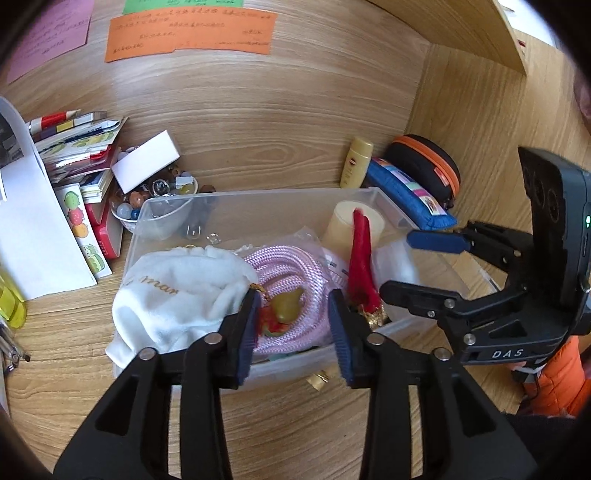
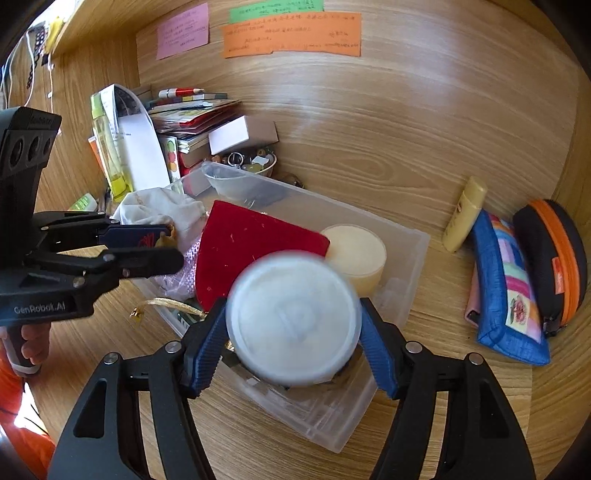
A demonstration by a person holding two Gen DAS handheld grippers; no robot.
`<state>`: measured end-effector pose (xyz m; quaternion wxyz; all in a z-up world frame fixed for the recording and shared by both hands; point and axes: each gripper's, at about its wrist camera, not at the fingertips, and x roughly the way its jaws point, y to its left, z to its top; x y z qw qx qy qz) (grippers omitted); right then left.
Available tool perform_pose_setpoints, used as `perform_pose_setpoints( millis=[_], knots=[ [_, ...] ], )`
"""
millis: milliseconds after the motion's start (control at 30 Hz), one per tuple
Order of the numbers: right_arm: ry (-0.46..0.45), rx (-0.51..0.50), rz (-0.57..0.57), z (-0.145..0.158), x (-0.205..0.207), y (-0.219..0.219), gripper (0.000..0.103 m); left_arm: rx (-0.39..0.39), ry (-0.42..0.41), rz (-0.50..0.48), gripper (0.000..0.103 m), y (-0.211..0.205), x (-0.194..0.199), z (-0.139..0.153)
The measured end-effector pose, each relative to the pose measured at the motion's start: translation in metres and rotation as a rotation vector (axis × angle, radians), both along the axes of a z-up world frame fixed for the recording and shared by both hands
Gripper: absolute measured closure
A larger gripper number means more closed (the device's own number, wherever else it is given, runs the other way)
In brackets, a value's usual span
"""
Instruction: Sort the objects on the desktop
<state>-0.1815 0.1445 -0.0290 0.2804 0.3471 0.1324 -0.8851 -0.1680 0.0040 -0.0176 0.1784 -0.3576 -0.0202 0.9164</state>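
Observation:
A clear plastic bin [image 1: 258, 194] [image 2: 332, 424] sits on the wooden desk. In it lie a white cloth pouch [image 1: 177, 291], a coiled pink cord [image 1: 291, 269], a red velvet pouch [image 1: 360, 258] [image 2: 251, 251] and a cream round tub [image 2: 354, 254]. My left gripper [image 1: 293, 317] [image 2: 166, 245] hovers open over the bin's near side, with an olive gourd charm [image 1: 286, 308] lying between its fingers, untouched. Over the bin's right end my right gripper [image 2: 293, 343] [image 1: 399, 266] is shut on a blurred white round jar [image 2: 293, 321].
Behind the bin are a bowl of beads [image 1: 147, 199], a white box [image 1: 146, 160] and stacked booklets [image 1: 77, 147]. A yellow tube [image 2: 463, 218], a blue pouch [image 2: 506, 288] and a black-orange case [image 2: 554, 258] lie right. Coloured notes [image 2: 291, 35] hang on the back wall.

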Motion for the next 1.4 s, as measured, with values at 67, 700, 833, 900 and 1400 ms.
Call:
perform_pose_setpoints(
  millis=[67,700,833,900,1400],
  knots=[
    [0.009,0.0,0.002,0.002,0.002,-0.001,0.036,-0.014,0.016,-0.01,0.055,0.004,0.006,0.001],
    [0.082,0.008,-0.035,0.022,0.037,0.004,0.019,-0.074,0.146,0.138,0.011,-0.017,0.045,0.028],
    [0.08,-0.002,-0.055,0.025,0.043,0.008,0.016,-0.094,0.168,0.206,0.006,-0.024,0.055,0.034],
    [0.08,-0.003,-0.077,0.027,0.046,0.01,0.016,-0.105,0.183,0.245,0.005,-0.027,0.061,0.037],
    [0.151,-0.17,-0.156,0.043,0.099,0.025,0.0,-0.132,0.267,0.311,0.001,-0.017,0.105,0.036]
  ],
)
